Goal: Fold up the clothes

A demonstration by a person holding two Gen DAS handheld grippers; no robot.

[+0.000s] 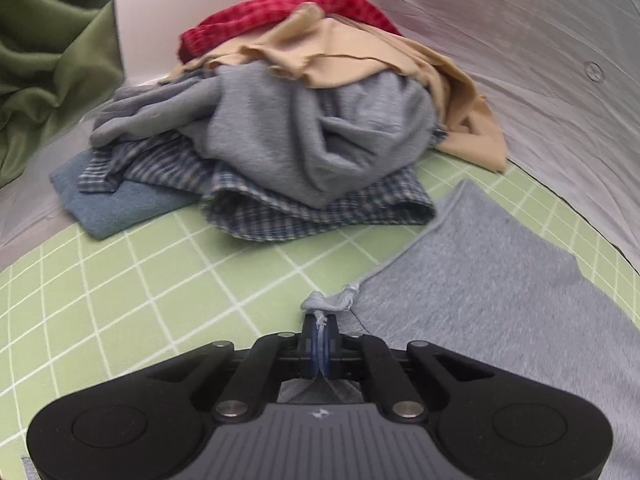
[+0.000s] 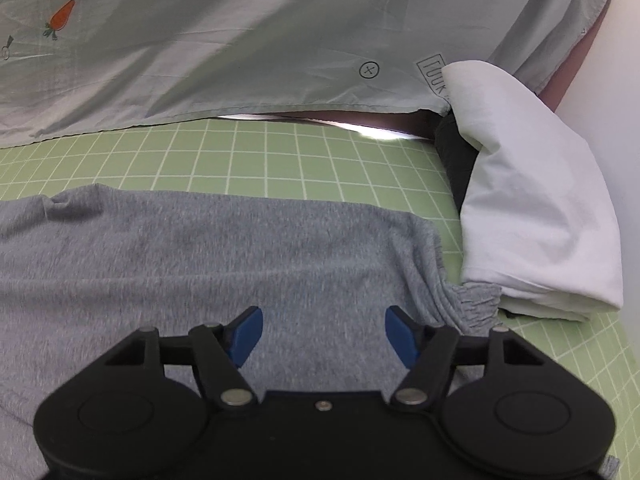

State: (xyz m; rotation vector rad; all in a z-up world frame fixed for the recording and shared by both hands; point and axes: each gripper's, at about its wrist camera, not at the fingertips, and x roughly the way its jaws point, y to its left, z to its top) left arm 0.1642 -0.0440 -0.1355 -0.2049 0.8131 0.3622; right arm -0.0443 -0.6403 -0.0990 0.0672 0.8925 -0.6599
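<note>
- Left gripper (image 1: 320, 334): fingers clamped on a bunched corner of the grey garment (image 1: 500, 280), which lies flat on the green grid mat (image 1: 140, 280).
- Beyond it: unfolded clothes pile (image 1: 288, 120) with red, tan, grey and plaid items.
- Right gripper (image 2: 323, 334): blue pads (image 2: 246, 332) spread wide above the garment, gripping nothing.
- Pale sheet (image 2: 240, 40): carrot print (image 2: 62, 16); boxed lettering partly hidden, unreadable.
- Far right: folded white cloth (image 2: 532, 200).

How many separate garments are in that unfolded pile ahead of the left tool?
5 visible: red checked one at the back, tan one draped on top, grey knit in the middle, blue plaid underneath, blue towel at bottom left. More may be buried.
</note>
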